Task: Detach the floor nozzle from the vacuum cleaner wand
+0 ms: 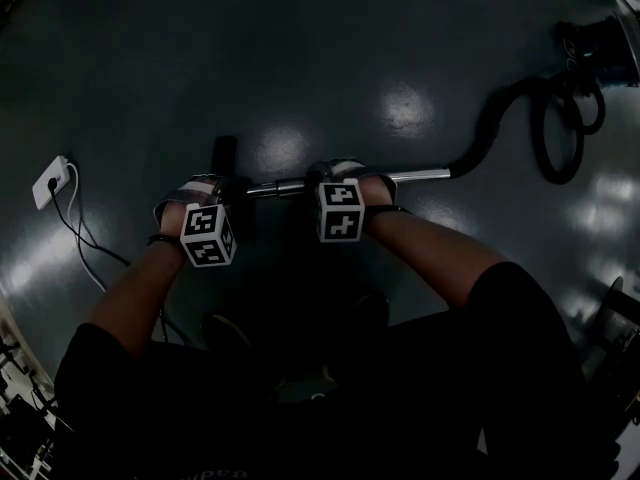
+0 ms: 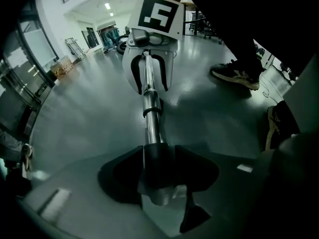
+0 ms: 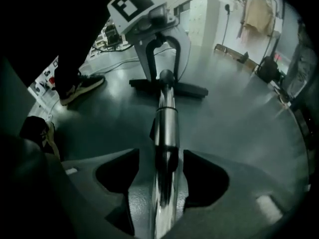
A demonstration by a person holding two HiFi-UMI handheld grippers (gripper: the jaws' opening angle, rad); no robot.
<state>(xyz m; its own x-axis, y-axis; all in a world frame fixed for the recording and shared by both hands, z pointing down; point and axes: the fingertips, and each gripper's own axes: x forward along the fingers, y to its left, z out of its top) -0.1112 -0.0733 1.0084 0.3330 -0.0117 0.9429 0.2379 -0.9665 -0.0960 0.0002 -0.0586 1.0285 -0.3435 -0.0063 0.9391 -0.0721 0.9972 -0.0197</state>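
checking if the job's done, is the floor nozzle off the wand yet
No, the right gripper view shows the floor nozzle joined crosswise to the far end of the wand.

The head view looks steeply down at the floor. Both gripper views look closely along the wand, facing each other.

Head view dim; ceiling-light glare on floor; fisheye edges dark

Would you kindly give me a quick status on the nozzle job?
Left gripper and right gripper open, both straddling the wand. Floor nozzle not yet detached. Nothing in the way.
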